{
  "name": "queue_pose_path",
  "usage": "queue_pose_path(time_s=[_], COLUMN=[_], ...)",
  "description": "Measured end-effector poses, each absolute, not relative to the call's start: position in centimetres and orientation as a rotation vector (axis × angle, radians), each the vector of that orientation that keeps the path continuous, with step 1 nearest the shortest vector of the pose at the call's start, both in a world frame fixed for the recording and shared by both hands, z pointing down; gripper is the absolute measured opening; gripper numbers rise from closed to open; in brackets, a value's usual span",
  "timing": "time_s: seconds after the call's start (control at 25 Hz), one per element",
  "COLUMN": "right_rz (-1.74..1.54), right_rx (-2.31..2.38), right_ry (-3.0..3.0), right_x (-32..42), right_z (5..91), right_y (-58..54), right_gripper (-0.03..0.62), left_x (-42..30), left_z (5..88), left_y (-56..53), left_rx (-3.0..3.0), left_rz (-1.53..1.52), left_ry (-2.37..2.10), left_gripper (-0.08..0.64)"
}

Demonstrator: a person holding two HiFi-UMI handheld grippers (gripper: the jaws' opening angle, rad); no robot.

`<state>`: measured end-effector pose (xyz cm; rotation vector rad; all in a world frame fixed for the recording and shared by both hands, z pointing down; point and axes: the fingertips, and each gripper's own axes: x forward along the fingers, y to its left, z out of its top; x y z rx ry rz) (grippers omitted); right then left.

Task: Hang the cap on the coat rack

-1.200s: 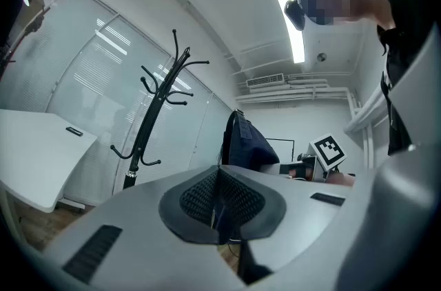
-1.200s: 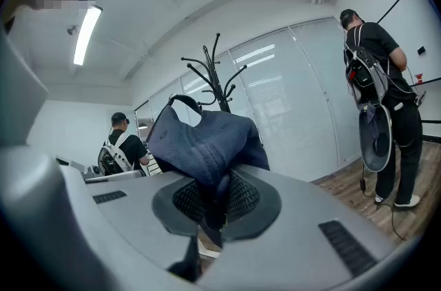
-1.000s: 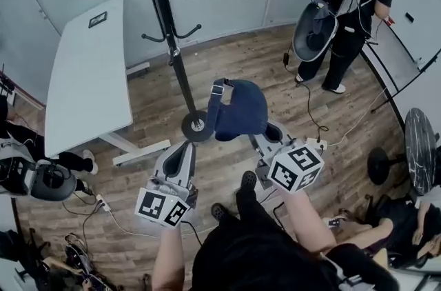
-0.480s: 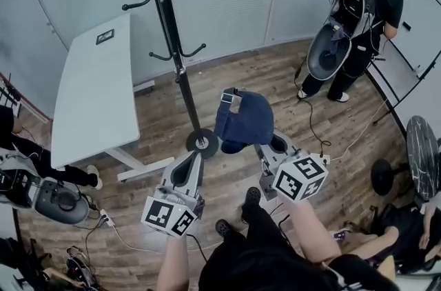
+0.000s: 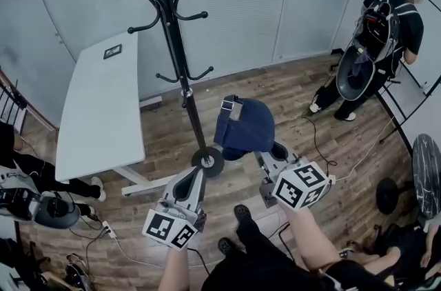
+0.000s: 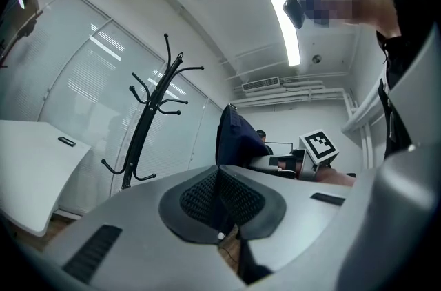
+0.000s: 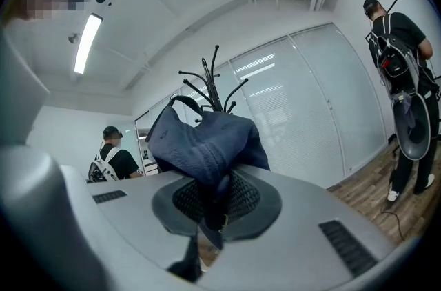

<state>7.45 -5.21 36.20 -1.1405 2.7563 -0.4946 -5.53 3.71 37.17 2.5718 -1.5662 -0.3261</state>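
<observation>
A navy cap (image 5: 244, 125) hangs in the air in front of me, with my right gripper (image 5: 259, 152) shut on its lower edge. In the right gripper view the cap (image 7: 207, 141) bunches up over the closed pads, and the black coat rack (image 7: 210, 86) shows its hooks right behind it. The coat rack (image 5: 176, 41) stands left of the cap, its round base (image 5: 207, 161) on the wood floor. My left gripper (image 5: 196, 172) is shut and holds nothing, just before the base. From the left gripper view the rack (image 6: 148, 121) stands left of the cap (image 6: 234, 141).
A white table (image 5: 100, 103) stands left of the rack. A person with a backpack (image 5: 382, 27) stands at the back right, by a desk edge. Cables (image 5: 324, 138) trail over the floor. A floor fan (image 5: 420, 172) is at the right, seated people and gear at the lower left.
Both grippers have risen, and the cap has gone up with the right one. My view has tilted up, so more of the rack's hooks show.
</observation>
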Motion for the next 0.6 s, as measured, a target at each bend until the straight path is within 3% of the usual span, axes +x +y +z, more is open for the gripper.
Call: queue_pose_path(time_s=[0.6], right_rz=[-0.442], right_rx=[-1.007], right_ry=[2.748], right_x=[2.8], right_z=[32.4], right_y=[-19.1], right_gripper=[0.040], left_x=[-9.0], left_z=[33.8], left_y=[-8.4], left_rx=[2.575], left_rz=[-0.300], left_ry=[-1.706], left_gripper=[0.014])
